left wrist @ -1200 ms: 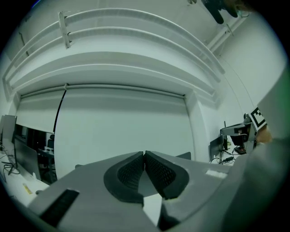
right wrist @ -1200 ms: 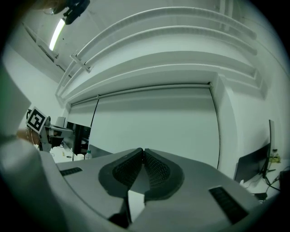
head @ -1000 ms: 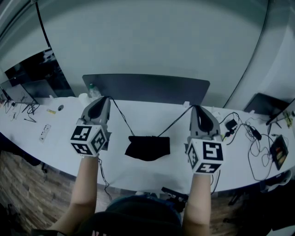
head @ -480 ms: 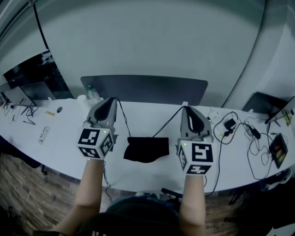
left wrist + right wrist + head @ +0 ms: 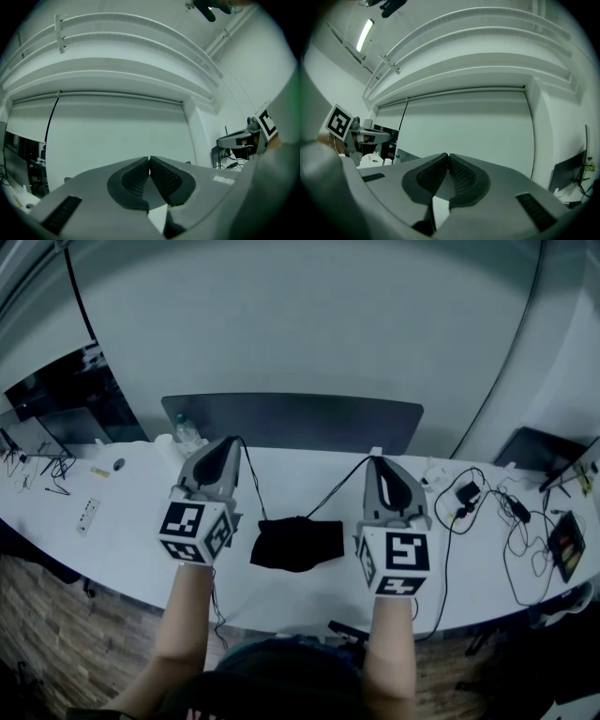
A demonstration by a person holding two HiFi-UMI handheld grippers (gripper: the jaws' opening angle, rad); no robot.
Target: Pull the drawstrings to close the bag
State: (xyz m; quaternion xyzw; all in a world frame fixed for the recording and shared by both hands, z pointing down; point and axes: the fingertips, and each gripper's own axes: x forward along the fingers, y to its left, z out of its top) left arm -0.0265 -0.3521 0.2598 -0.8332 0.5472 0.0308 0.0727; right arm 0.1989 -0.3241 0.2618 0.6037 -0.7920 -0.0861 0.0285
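The black bag (image 5: 298,545) sits in the middle, between the two grippers and a bit nearer to the person than their tips. It is low over the white table (image 5: 122,531). I cannot tell if it rests on the table or hangs just above it.

The left gripper (image 5: 228,441) is to the left of the bag. Its jaws are squeezed together, and the left string (image 5: 253,486) runs from the bag's top up to its tip, so it is pinching that string. The right gripper (image 5: 379,461) is to the right of the bag. Its jaws are squeezed together too, pinching the right string (image 5: 337,488). Both strings look pulled straight.

There is one bag, two strings and two grippers. A long dark panel (image 5: 300,418) stands at the far edge of the table.
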